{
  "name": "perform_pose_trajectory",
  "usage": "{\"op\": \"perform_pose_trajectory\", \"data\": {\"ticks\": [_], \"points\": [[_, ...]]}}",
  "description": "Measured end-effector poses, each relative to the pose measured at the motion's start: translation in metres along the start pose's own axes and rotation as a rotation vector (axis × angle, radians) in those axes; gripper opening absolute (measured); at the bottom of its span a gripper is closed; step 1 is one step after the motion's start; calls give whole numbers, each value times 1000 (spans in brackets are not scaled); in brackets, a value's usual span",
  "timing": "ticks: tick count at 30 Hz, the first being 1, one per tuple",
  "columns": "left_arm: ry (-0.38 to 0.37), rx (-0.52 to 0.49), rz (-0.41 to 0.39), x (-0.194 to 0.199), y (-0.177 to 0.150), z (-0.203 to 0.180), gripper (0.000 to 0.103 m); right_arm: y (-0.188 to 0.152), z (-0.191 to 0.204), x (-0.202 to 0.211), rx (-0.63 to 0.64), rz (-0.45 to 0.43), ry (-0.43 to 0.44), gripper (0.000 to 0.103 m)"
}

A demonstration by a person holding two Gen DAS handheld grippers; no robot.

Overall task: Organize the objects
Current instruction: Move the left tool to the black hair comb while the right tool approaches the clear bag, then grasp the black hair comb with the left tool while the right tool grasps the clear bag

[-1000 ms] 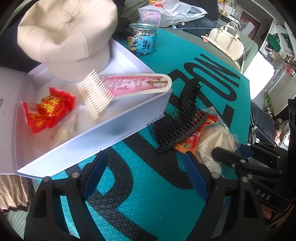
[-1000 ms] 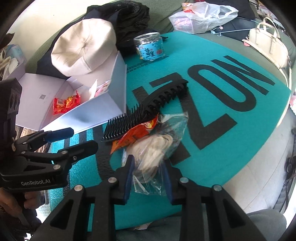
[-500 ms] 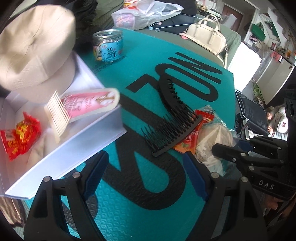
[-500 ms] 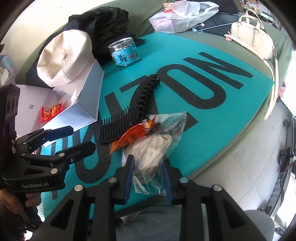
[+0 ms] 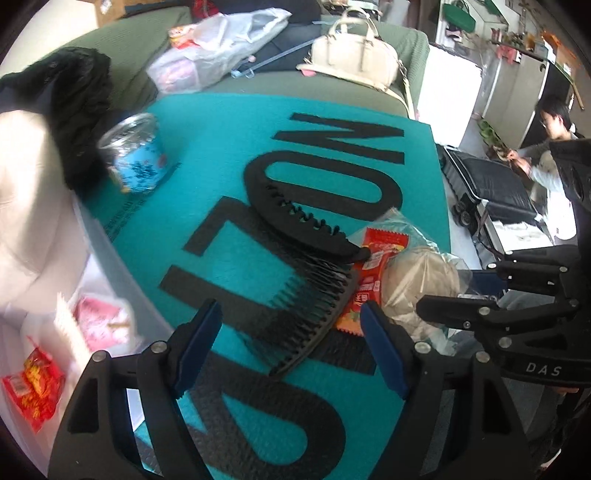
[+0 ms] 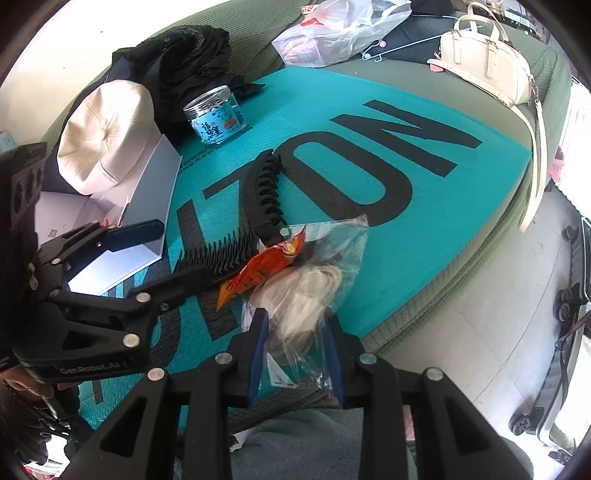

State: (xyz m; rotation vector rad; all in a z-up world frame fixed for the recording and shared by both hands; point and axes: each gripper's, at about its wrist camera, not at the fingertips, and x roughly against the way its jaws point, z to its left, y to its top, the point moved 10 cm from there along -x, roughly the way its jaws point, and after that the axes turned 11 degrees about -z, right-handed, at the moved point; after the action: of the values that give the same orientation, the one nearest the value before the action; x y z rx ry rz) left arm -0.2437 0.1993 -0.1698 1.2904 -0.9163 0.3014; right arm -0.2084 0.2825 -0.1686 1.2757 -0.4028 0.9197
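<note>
A black comb (image 5: 310, 299) lies on the teal mat (image 5: 221, 155), hinged to a curved black clip (image 5: 295, 221). My left gripper (image 5: 291, 347) straddles the comb's near end; its jaws are closing, and the blue pads (image 5: 195, 347) stand clear of the comb. An orange-red snack packet (image 5: 373, 266) lies under the comb's right end. In the right wrist view, my right gripper (image 6: 295, 343) is shut on a clear plastic bag (image 6: 314, 291) with a beige bundle inside. The left gripper (image 6: 166, 254) shows there over the comb (image 6: 218, 254).
A white box (image 6: 147, 206) at the left holds a cream hat (image 6: 103, 133), a red packet (image 5: 33, 380) and a pale comb. A blue jar (image 6: 216, 118), black clothing (image 6: 184, 62), a plastic bag (image 6: 332, 33) and a cream handbag (image 6: 487, 66) lie behind. The mat's edge and a suitcase (image 5: 487, 184) are at the right.
My left gripper has swung right, away from the white box, to over the black comb, and its jaws have narrowed a little. The right gripper keeps its hold on the bag.
</note>
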Motion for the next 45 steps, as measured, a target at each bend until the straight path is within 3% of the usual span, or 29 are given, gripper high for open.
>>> {"op": "perform_pose_trajectory", "data": {"ticks": [4,8,14,20,22,28,36,45], "points": [[-39,-24,43,-16,-1,-10,72,4,-7,-1,-5,-1,5,30],[-32,-74,63,-26,0,-16,72,7,-15,-2,-3,1,6,30],[-46,-22,76,-38,1,-12,69,12,-23,-4,2,10,15,30],[-50,-51,68,-37,-3,-16,54,13,-25,-7,-2,26,34,30],[-53,-48,78,-35,-4,-16,45,14,-25,-7,-12,27,46,30],[-28,-1,131,-25,-8,-16,44,14,-27,-4,-58,4,70,29],[0,80,205,9,-40,-16,44,10,-15,7,-36,0,64,28],[34,58,188,24,-63,-11,49,-3,-5,2,-46,33,46,32]]}}
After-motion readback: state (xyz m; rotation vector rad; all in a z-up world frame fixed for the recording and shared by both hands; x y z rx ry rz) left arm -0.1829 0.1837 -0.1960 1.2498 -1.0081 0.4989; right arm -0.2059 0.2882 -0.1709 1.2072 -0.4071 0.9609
